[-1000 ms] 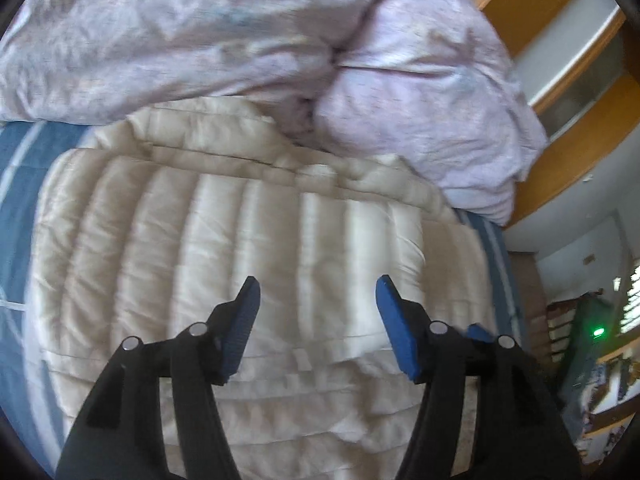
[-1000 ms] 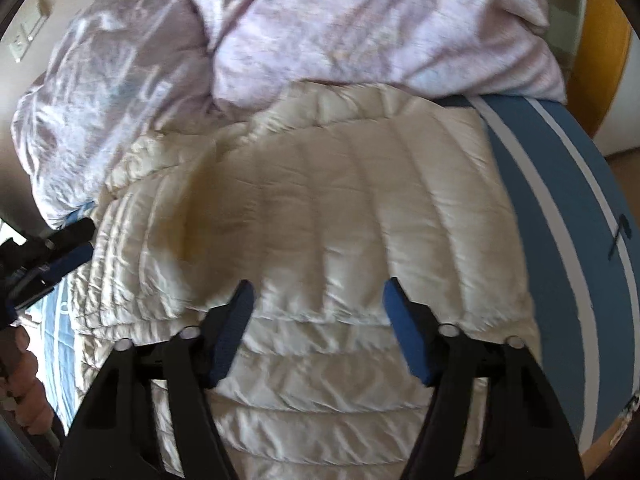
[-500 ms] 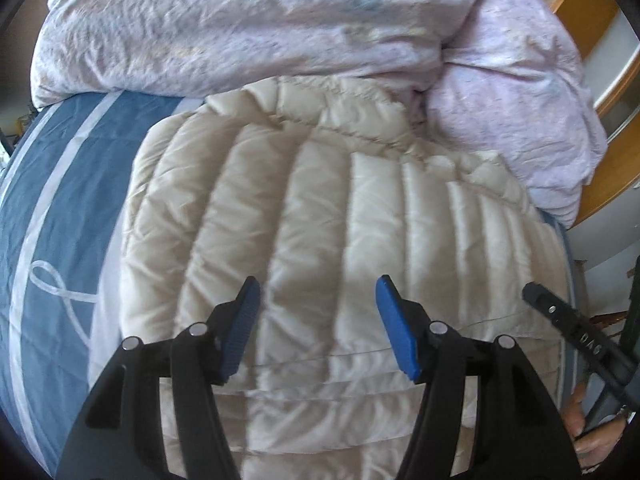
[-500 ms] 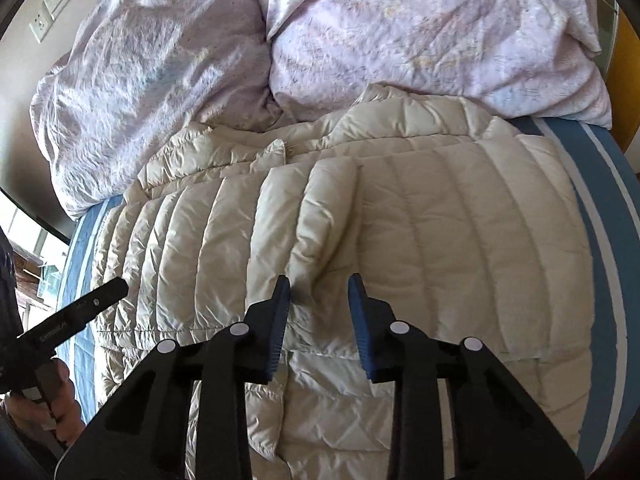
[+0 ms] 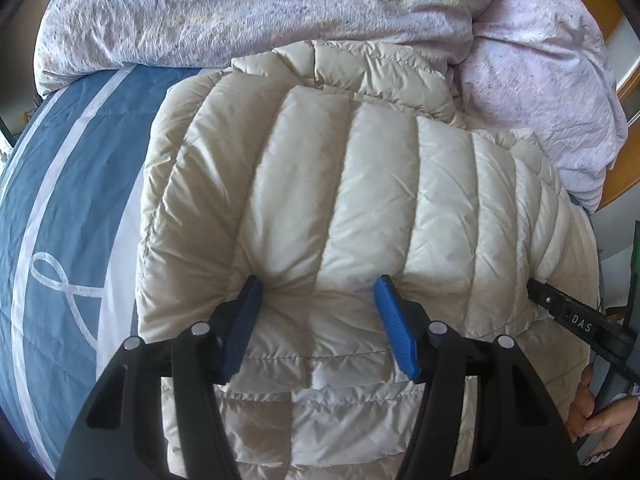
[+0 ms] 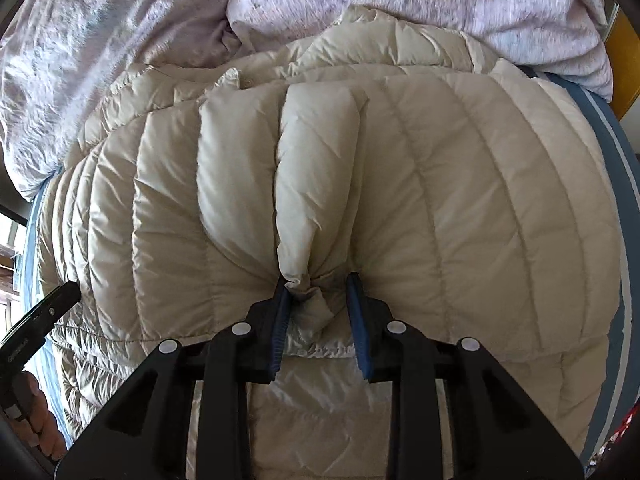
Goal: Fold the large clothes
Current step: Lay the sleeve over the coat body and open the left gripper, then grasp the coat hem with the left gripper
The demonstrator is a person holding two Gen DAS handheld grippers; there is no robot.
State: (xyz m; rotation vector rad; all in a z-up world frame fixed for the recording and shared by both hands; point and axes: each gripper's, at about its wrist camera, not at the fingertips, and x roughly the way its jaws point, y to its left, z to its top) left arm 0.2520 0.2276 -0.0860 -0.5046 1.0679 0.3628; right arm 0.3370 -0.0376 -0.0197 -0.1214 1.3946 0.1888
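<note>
Nearest to us in the left wrist view, our left gripper (image 5: pixel 318 294) has its jaws spread wide, both blue pads pressed into the folded edge of the cream puffer jacket (image 5: pixel 360 200) with a broad quilted panel bulging between them; nothing is pinched yet. At the right edge of that view we see the black tip of our right gripper (image 5: pixel 568 316) against the jacket's side, with our right hand (image 5: pixel 596 416) below it.

In the right wrist view, our right gripper (image 6: pixel 316 290) has its jaws drawn close and clamped on a bunched ridge of the puffer jacket (image 6: pixel 460 200), the fabric puckering into a knot between the pads. Our left gripper (image 6: pixel 44 320) shows at the left edge, touching the jacket's side.

The jacket lies folded on the bed, over a blue cover with white stripes (image 5: pixel 68 208). Beyond it, against the jacket's far edge, sits a heap of pale lilac bedding (image 5: pixel 280 12). Farthest right we see an orange wooden frame (image 5: pixel 618 184).
</note>
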